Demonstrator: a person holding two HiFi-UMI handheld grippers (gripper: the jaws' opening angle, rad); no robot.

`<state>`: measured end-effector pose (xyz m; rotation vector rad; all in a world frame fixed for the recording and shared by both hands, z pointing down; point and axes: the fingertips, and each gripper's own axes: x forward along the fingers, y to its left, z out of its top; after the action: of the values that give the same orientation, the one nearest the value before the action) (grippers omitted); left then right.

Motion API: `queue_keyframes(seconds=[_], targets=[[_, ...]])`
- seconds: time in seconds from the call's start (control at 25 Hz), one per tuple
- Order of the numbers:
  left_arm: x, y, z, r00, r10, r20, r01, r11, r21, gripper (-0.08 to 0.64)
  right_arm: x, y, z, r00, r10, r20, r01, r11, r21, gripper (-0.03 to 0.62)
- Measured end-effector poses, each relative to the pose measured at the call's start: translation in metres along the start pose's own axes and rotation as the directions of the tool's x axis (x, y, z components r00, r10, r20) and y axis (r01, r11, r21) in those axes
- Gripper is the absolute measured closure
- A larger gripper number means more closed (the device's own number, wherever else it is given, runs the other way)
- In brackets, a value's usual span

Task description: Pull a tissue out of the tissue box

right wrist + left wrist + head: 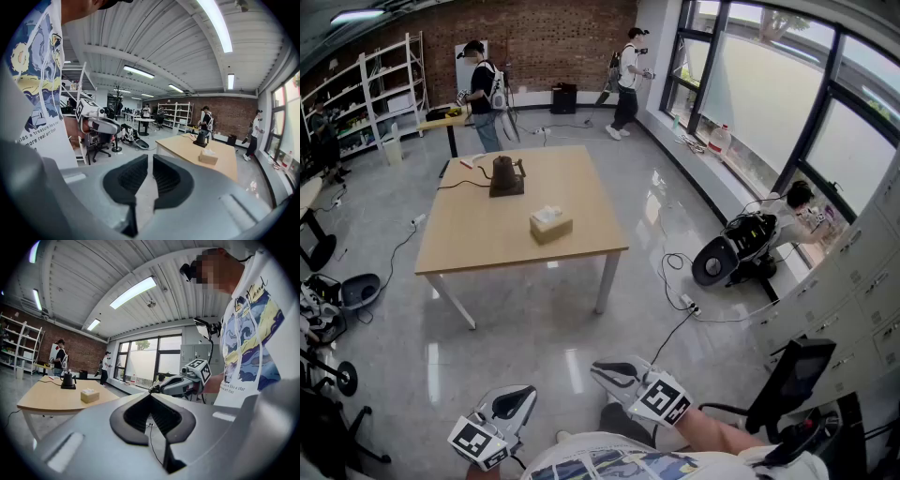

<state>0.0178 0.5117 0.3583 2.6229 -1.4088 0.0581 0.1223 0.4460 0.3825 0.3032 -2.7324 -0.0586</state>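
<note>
**Standing well back from the table, both grippers empty**

We hold the left gripper (151,395) and the right gripper (150,160) low and close to our body, over the grey floor (544,347) and well apart from the wooden table (572,187). The left gripper's jaws are clenched: their tips meet and nothing sits between them. The right gripper's jaws are released by a narrow slit. We see only floor through it, so they grasp nothing either. In the head view each gripper shows its marker cube nearest us, with the jaws pointing away toward the table.

The tissue box (550,224) sits on the table, toward the edge that faces us and somewhat right of the middle. A white tissue (547,215) stands out of its top. Further back on the table, a dark kettle (505,174) stands on a dark base, and a black cable (459,183) runs from it toward the left edge. Bare tabletop lies between the kettle and the tissue box.

Beyond the table, a person in a dark top (483,94) wears a white backpack. A person in a white top (628,80) stands near the windows (750,84). A third person (792,202) sits low at the right beside the window wall. White shelves (370,94) line the left side, in front of a brick wall (553,42).
</note>
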Motion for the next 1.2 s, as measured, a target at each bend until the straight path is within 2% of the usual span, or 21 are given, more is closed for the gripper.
queue_keyframes(seconds=[0.24,0.36,0.6,0.76,1.2], targets=[[0.018,0.001,-0.002,1.0,0.001,-0.004,-0.001,1.0,0.022,0.557,-0.006,-0.012,0.001,0.999,-0.03,0.011,0.03,0.999,-0.017,0.56],[0.017,0.009,-0.005,0.999,0.024,-0.028,-0.023,1.0,0.017,0.557,-0.001,-0.012,-0.001,1.0,-0.023,0.001,0.023,1.0,-0.016,0.568],[0.013,0.009,-0.006,0.999,0.023,-0.037,-0.023,1.0,0.004,0.557,0.007,-0.011,0.0,1.0,-0.011,0.002,0.011,1.0,0.009,0.572],[0.024,0.021,-0.005,0.998,0.036,-0.044,-0.036,0.999,0.0,0.557,0.016,-0.024,-0.002,1.0,-0.023,-0.008,0.023,1.0,0.013,0.571],[0.095,0.063,-0.003,0.993,0.074,-0.087,-0.074,0.997,0.002,0.557,0.044,-0.088,-0.016,0.999,0.047,0.004,-0.047,0.999,0.021,0.571]])
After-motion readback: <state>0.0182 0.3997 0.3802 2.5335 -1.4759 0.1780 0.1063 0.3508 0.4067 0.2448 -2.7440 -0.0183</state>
